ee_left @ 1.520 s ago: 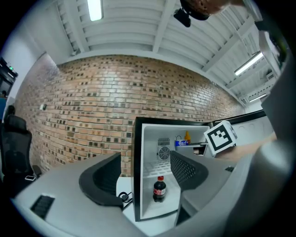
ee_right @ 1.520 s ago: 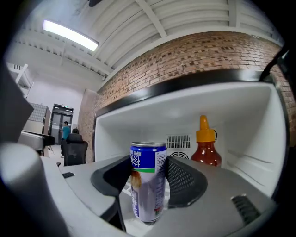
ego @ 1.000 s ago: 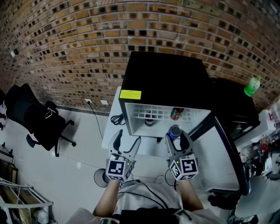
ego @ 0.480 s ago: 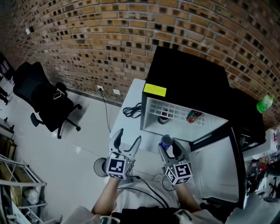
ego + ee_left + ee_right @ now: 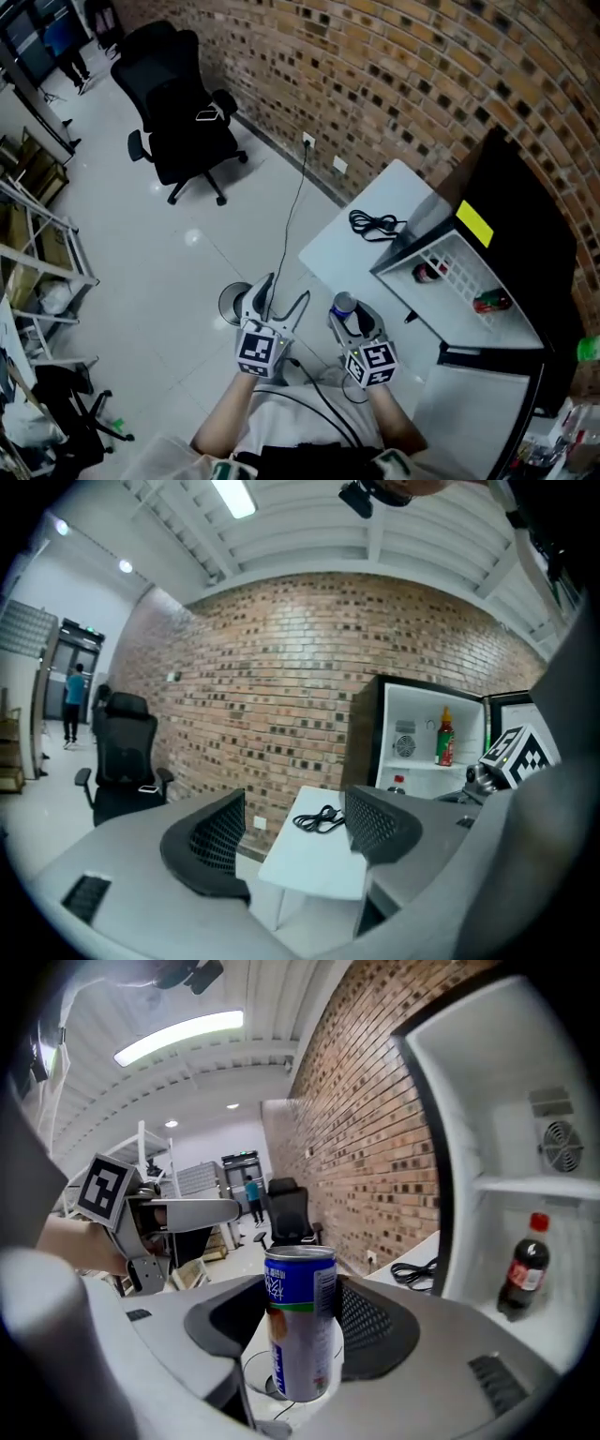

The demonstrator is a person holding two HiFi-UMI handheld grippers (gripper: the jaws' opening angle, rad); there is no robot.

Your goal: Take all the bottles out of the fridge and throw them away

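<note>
My right gripper (image 5: 349, 317) is shut on a blue-and-white drink can (image 5: 344, 304), which stands upright between the pads (image 5: 375, 1321); the can (image 5: 300, 1321) fills the middle of the right gripper view. My left gripper (image 5: 277, 307) is open and holds nothing; its pads (image 5: 217, 836) frame only the white table (image 5: 314, 860). Both grippers hang over the floor, left of the open fridge (image 5: 457, 274). Inside it stand a cola bottle (image 5: 427, 272) (image 5: 523, 1277) and a red sauce bottle (image 5: 492, 302) (image 5: 445, 737). A round bin (image 5: 232, 302) stands on the floor by the left gripper's fingertips.
A black cable (image 5: 375, 225) lies coiled on the white table (image 5: 361, 253) beside the fridge. The fridge door (image 5: 478, 417) stands open at the right. A black office chair (image 5: 183, 117) is far left by the brick wall, and metal shelving (image 5: 37, 272) lines the left edge.
Both grippers have drawn back from the fridge and swung left and down, the can still in the right one. The view has turned left; the bin now sits by the left gripper.
</note>
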